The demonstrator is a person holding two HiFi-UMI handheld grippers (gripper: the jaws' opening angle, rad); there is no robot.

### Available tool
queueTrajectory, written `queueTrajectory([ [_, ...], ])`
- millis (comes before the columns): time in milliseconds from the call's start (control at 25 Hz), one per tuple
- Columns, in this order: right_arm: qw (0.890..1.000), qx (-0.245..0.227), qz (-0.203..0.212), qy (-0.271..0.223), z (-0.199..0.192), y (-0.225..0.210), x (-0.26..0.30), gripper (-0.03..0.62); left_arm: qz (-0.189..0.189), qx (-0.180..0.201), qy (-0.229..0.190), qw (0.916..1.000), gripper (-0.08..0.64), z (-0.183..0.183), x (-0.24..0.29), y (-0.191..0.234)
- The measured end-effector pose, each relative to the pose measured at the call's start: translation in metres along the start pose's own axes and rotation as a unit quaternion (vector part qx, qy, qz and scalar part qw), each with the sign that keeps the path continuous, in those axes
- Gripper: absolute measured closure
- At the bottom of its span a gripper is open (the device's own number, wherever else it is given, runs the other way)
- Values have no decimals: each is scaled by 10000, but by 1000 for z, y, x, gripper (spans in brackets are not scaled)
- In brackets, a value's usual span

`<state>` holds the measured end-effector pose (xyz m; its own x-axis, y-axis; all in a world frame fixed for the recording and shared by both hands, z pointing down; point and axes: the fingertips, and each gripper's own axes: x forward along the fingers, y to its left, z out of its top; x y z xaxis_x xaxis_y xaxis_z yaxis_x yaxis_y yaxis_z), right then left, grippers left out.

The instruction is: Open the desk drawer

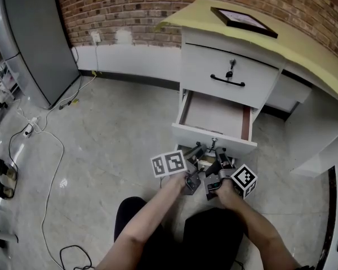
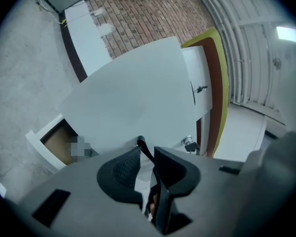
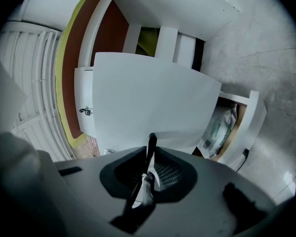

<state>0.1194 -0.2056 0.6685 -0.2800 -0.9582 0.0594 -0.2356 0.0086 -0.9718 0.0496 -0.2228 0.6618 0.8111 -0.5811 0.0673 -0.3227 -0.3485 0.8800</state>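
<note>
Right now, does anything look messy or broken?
Nothing looks broken or spilled. Only the loose cables snake untidily over the floor, and the second drawer stands open.

Open floor [image 1: 101,128] left of the pulled-out drawer [image 1: 214,139], desk side panel [image 1: 310,131] close on the right

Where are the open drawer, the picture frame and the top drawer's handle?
open drawer [image 1: 214,115], head view, on the bare bottom inside it.
picture frame [image 1: 243,20], head view, on the middle of its glass.
top drawer's handle [image 1: 227,81], head view, on the middle of the black bar.
</note>
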Motion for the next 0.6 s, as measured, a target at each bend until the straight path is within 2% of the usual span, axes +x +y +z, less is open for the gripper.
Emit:
queueTrajectory([
  [120, 9998, -172, -16, 53, 1, 1, -2, 545, 42, 322, 121, 9994, 471, -3, -1, -2],
  [400, 9963, -801, 19, 325, 1, 3, -8, 540, 121, 788, 253, 9965, 466, -10, -11, -1],
  [600, 9886, -1291, -8, 775, -2, 2, -12, 541, 92, 1372, 388, 9897, 515, -12, -19, -6],
])
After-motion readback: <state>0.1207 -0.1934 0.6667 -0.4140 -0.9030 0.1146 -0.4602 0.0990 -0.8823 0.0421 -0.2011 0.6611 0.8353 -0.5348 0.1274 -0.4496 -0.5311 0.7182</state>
